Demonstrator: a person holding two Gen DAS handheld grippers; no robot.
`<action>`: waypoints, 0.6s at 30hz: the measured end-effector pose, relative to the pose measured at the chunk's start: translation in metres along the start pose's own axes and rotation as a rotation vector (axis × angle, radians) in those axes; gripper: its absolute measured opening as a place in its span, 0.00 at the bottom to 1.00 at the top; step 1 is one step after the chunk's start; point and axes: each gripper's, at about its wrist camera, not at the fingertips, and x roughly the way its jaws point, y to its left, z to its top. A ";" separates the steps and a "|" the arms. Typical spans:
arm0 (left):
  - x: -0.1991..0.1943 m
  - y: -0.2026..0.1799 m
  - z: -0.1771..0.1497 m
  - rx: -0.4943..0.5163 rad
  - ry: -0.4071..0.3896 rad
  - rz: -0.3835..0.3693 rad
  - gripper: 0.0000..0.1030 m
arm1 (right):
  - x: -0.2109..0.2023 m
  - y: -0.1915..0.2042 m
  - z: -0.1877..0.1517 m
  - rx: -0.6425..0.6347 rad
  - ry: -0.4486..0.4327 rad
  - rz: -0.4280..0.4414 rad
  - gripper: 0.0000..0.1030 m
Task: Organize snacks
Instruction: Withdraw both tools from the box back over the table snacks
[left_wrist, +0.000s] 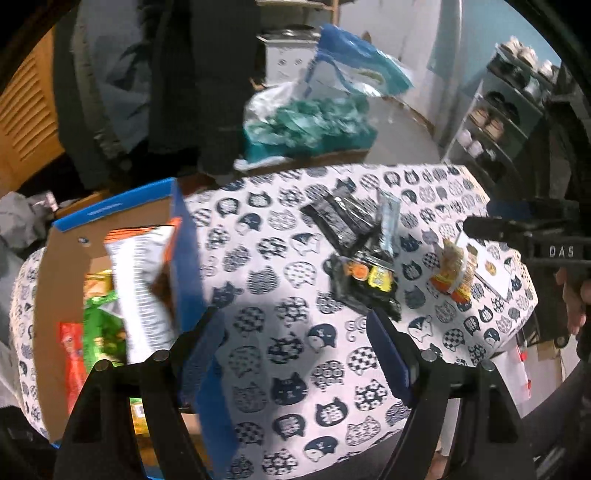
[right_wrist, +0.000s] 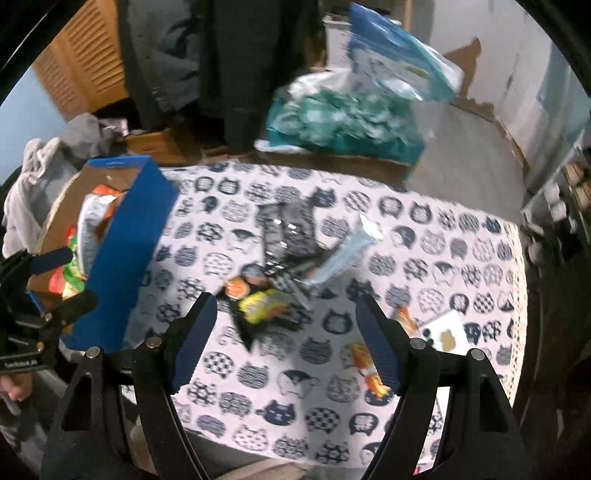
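Observation:
A heap of snack packets lies mid-table on the cat-print cloth: black packets, a black pack with yellow and orange print and a pale blue sachet. An orange snack packet lies apart to the right. My left gripper hangs open over bare cloth beside the box wall, short of the heap. My right gripper is open too, just before the yellow-print pack. The orange packet shows partly behind its right finger. Nothing sits between either pair of jaws.
A cardboard box with blue outer walls stands at the table's left, holding white, green and red snack bags. A white card lies at right. Behind the table are teal bags, hanging dark clothes and a shoe rack.

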 end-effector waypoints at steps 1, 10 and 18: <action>0.004 -0.004 0.001 0.005 0.011 -0.007 0.78 | 0.000 -0.007 -0.002 0.006 0.003 -0.006 0.75; 0.041 -0.037 0.014 0.028 0.081 -0.040 0.79 | 0.012 -0.061 -0.021 0.050 0.060 -0.043 0.78; 0.074 -0.052 0.028 -0.013 0.116 -0.093 0.79 | 0.047 -0.101 -0.045 0.190 0.146 -0.041 0.78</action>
